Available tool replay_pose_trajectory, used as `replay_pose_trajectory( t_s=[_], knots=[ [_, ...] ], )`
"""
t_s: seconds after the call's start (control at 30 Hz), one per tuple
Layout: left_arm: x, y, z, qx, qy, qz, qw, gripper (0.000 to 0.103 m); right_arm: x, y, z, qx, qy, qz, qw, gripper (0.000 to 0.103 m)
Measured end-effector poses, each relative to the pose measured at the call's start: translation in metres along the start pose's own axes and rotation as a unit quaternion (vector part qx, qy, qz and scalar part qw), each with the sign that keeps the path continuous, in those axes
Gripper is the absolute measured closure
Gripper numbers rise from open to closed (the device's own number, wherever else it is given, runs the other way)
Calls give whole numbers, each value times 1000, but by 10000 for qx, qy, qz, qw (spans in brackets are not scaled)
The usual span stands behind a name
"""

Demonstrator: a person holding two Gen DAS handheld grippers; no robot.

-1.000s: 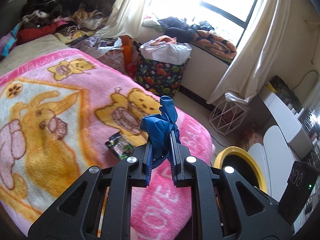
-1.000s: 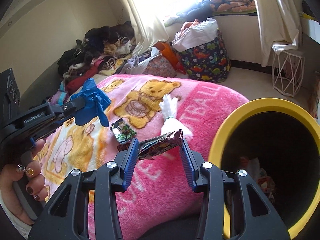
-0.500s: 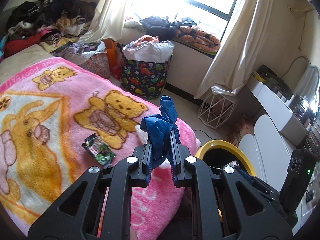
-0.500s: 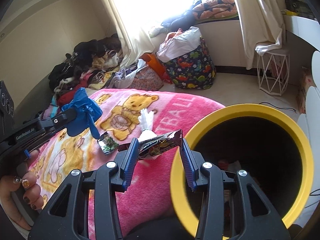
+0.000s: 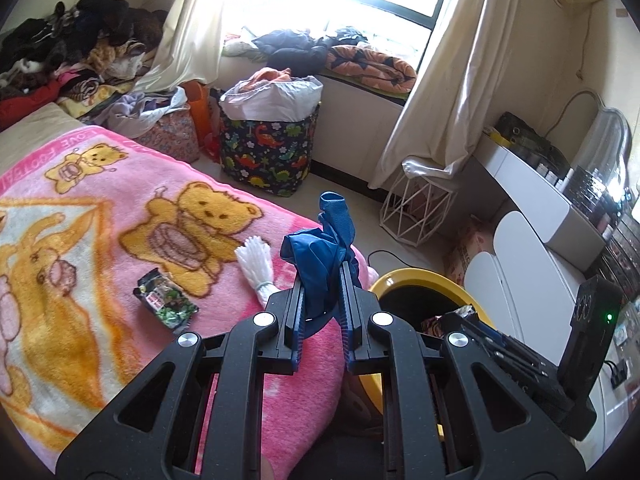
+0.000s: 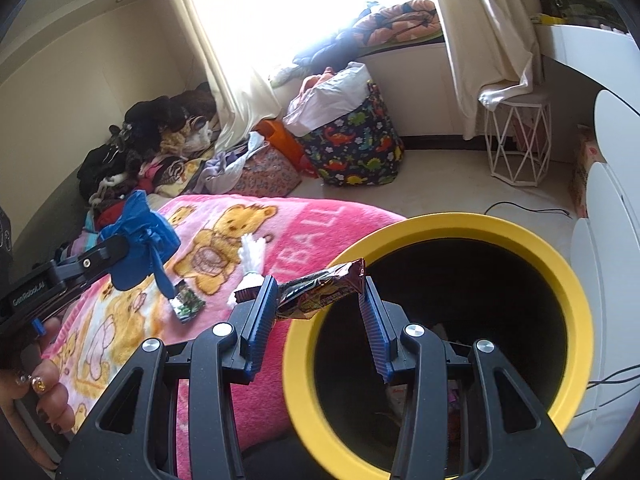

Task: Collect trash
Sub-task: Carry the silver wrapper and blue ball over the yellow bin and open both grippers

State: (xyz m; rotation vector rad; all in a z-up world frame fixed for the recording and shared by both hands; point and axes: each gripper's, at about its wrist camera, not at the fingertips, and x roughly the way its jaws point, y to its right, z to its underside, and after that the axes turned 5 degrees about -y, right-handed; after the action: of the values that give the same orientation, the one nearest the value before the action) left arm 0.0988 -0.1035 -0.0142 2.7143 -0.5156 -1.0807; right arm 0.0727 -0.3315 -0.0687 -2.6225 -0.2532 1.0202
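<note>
My left gripper (image 5: pixel 320 280) clamps a crumpled blue glove (image 5: pixel 324 252); my right gripper (image 6: pixel 318 304) pinches a snack wrapper (image 6: pixel 320 290) over the yellow-rimmed bin (image 6: pixel 576 292).

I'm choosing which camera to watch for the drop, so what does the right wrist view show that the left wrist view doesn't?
Only the right wrist view: the right gripper shut on a dark snack wrapper at the bin's rim, the bin's dark inside, and a hand holding the left gripper.

Only the left wrist view: the white dresser.

Both: the yellow-rimmed bin, blue glove in the left gripper, pink blanket, green packet.
</note>
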Motion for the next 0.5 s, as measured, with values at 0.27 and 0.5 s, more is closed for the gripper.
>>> replay_pose_trajectory(
  t_s=[0.27, 0.5],
  knots=[
    [7, 20, 3, 208, -92, 102, 9997, 93, -9, 22, -1, 172, 101, 190, 9996, 62],
    [11, 38, 6, 373, -163, 181, 9990, 93, -15, 40, 0, 313, 158, 363, 9987, 62]
  ],
)
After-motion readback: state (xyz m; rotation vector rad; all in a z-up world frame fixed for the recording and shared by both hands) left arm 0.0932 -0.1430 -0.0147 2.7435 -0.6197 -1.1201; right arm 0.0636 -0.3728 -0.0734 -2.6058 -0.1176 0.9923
